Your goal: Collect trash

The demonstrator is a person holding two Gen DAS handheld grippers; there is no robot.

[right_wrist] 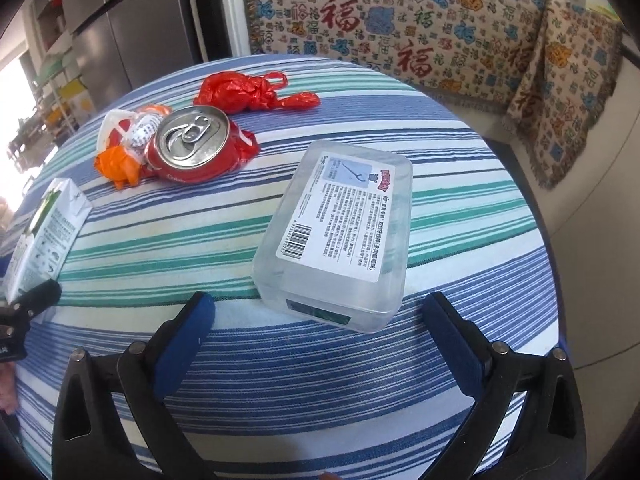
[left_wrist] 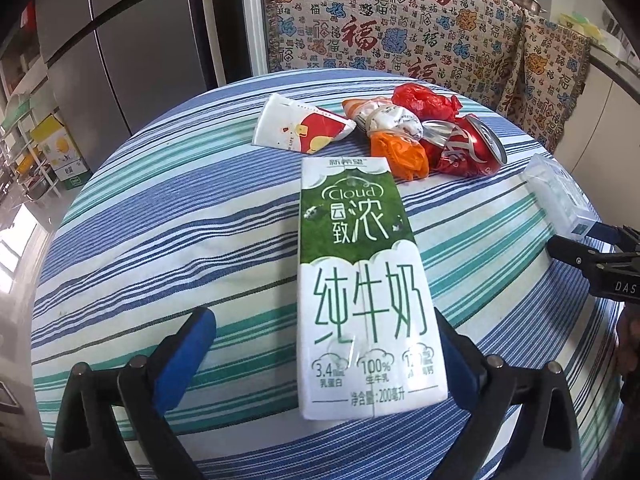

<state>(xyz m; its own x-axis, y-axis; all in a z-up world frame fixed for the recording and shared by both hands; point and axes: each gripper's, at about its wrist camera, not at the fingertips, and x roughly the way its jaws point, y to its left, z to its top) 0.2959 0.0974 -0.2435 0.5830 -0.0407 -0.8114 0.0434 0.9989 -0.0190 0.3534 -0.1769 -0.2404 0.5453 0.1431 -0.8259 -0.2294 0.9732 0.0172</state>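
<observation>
A green and white milk carton (left_wrist: 356,280) lies flat on the striped tablecloth (left_wrist: 180,220). Its near end sits between the fingers of my open left gripper (left_wrist: 324,320); the right finger is close beside it, the left finger well apart. A clear plastic box (right_wrist: 340,232) with a white label lies in front of my open right gripper (right_wrist: 320,304), its near corner just between the fingertips, untouched. Farther back sit a crushed red can (right_wrist: 192,148), a red plastic bag (right_wrist: 248,92), an orange bag (left_wrist: 400,156), a crumpled white wrapper (left_wrist: 392,118) and a flattened paper cup (left_wrist: 300,128).
The round table's edge curves close on the right (right_wrist: 552,280). Behind it hangs a patterned cloth (left_wrist: 400,20) over a bench. A grey fridge (left_wrist: 120,40) stands at the back left, with shelves and boxes (left_wrist: 60,148) beside it.
</observation>
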